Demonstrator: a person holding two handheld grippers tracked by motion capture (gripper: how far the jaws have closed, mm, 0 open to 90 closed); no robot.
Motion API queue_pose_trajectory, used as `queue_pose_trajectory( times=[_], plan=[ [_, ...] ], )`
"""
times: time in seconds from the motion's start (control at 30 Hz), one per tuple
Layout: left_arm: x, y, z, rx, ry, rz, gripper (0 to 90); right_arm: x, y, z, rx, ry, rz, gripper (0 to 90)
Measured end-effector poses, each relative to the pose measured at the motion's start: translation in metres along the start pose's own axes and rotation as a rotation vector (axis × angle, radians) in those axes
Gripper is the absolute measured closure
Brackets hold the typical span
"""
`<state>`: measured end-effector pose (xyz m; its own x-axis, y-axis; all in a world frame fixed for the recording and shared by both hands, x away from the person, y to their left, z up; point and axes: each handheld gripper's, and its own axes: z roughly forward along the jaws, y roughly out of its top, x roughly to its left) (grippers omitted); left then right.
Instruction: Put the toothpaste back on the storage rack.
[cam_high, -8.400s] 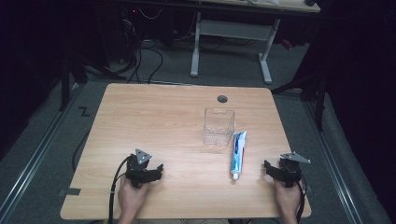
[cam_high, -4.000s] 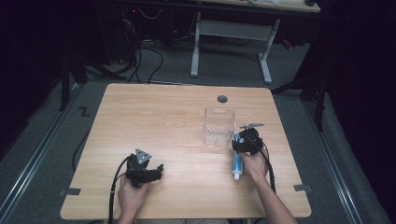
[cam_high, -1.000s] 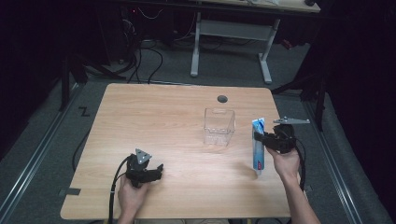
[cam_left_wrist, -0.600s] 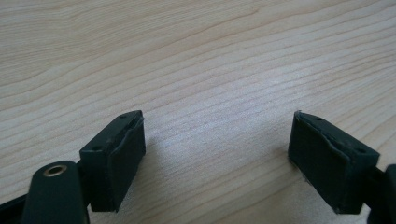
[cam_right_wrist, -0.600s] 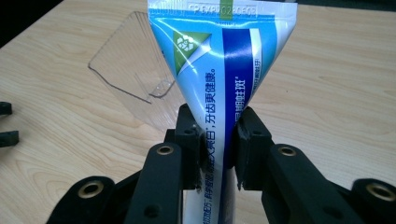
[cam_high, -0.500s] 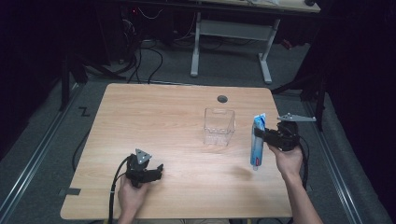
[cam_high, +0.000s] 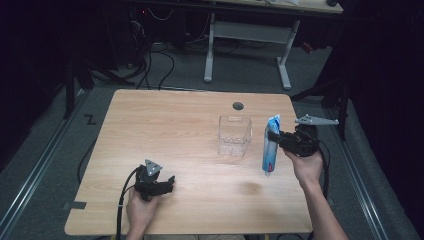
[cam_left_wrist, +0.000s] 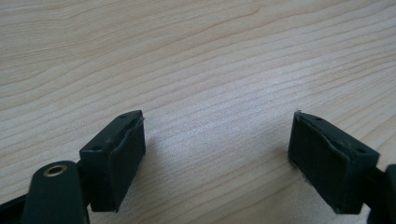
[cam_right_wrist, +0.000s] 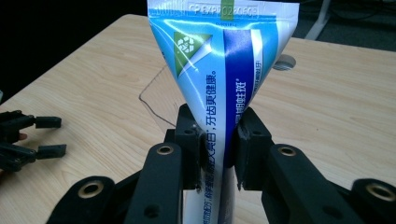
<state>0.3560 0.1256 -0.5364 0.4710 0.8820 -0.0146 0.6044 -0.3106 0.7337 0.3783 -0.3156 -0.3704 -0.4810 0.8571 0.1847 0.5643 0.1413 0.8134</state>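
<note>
Your right tool (cam_high: 274, 136) is clamping a toothpaste tube (cam_high: 270, 150), the pads pinching it a little below the flat crimped end, with the cap hanging down above the tabletop (cam_high: 175, 125), just right of the clear box (cam_high: 234, 136). That is where things could be going wrong: you are gripping a soft, glossy laminate that flattens toward the crimp, so the tube may be sliding through the pads or swinging under its own heavier cap end. If it is swinging as you are bringing it over the box, the cap could be catching the thin rim and tipping or shoving the box, which looks light and rigid. Squeezing harder is risking a buckled tube.

The tube is blue and white, wedge-shaped in the right gripper view (cam_right_wrist: 219, 70), slick and creased. The box is transparent, square-walled and open-topped. The tabletop is pale wood-grain laminate, smooth, with a round grommet hole (cam_high: 238, 106).

Your left tool (cam_high: 167, 182) is resting low on the tabletop, jaws apart and holding nothing.
</note>
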Motion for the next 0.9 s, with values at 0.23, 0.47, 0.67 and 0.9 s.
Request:
queue_pose_trajectory(
  times=[0.23,0.47,0.67,0.9],
  plan=[
    [0.000,0.000,0.000,0.000,0.000,0.000,19.2,0.005,0.008,-0.001,-0.020,0.031,-0.008,74.1],
    [0.000,0.000,0.000,0.000,0.000,0.000,19.2,0.010,0.020,-0.003,-0.044,0.049,-0.022,74.0],
    [0.000,0.000,0.000,0.000,0.000,0.000,19.2,0.013,0.030,-0.002,-0.063,0.061,-0.032,74.0],
    [0.000,0.000,0.000,0.001,0.000,0.001,19.2,0.016,0.039,0.003,-0.066,0.071,-0.044,74.0]
  ],
)
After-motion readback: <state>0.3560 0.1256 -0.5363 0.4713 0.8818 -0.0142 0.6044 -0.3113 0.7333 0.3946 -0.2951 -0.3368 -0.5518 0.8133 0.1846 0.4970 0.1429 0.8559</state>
